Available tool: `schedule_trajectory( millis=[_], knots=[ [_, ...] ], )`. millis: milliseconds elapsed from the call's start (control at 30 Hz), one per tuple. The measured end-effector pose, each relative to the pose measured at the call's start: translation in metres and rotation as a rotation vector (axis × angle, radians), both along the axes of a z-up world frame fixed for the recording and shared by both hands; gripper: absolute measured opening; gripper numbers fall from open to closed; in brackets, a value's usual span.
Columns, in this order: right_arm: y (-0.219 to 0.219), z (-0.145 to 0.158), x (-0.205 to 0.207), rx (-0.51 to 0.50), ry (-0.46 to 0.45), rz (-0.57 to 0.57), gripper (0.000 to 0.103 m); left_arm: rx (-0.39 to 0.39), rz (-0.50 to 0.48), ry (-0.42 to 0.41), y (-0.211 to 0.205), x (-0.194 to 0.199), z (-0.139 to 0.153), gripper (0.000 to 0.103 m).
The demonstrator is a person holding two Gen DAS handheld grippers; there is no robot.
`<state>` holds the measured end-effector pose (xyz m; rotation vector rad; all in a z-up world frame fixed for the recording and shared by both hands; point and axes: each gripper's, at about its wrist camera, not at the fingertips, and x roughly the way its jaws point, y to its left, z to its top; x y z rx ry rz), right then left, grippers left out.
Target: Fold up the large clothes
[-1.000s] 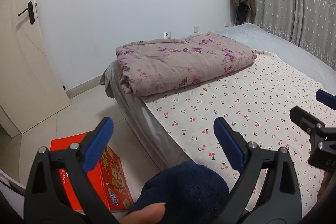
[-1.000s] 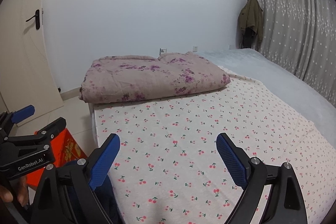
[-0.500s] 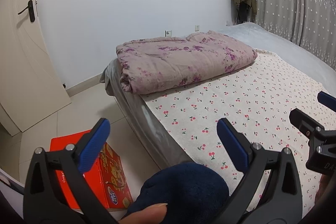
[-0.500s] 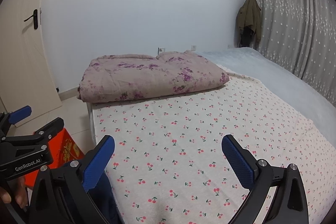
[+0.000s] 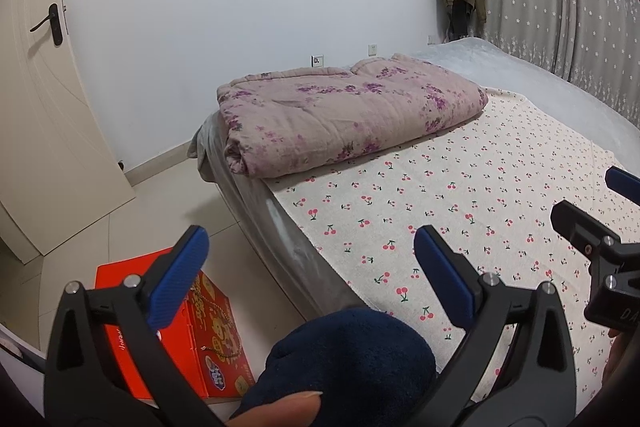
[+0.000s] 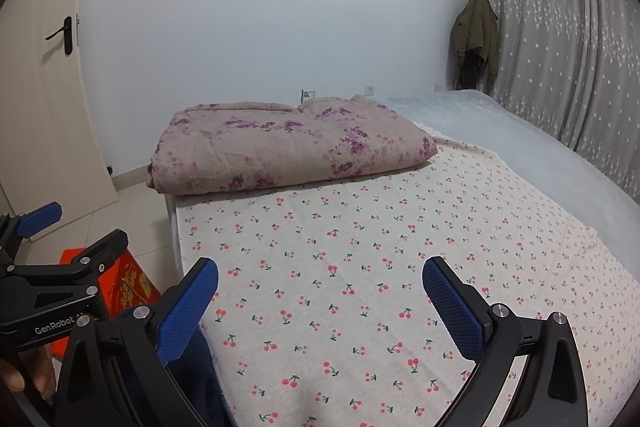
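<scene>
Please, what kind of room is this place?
Most likely a home bedroom: a bed covered by a cherry-print sheet, a folded floral quilt lying on it, and a jacket hanging beside grey curtains.

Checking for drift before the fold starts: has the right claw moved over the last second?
Yes. The right claw has opened wider; the folded quilt keeps nearly the same place in its view.
</scene>
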<state>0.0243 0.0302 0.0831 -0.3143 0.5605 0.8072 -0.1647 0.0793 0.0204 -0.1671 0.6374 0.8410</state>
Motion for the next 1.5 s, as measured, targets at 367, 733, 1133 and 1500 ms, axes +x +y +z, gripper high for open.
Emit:
schedule_trajectory(
  millis=[367, 733, 1133, 1500],
  knots=[
    [0.0011, -0.0009, -0.0009, -0.006, 0.003, 0.001, 0.103, 0.003, -0.010, 0.004, -0.0016, 0.0017, -0.0002, 0.102],
    [0.0019, -0.0032, 0.0004, -0.010, 0.009, -0.003, 0.103, 0.002, -0.012, 0.005, -0.0029, 0.0019, -0.0012, 0.102],
    [0.0039, -0.0042, 0.0017, -0.013, 0.011, -0.007, 0.103, 0.002, -0.025, 0.009, -0.0026, 0.0047, -0.0055, 0.102],
    [0.0032, -0.0046, 0.0017, -0.013, 0.012, -0.007, 0.103, 0.006, -0.026, 0.005, -0.0019, 0.0048, -0.0048, 0.102]
  ],
)
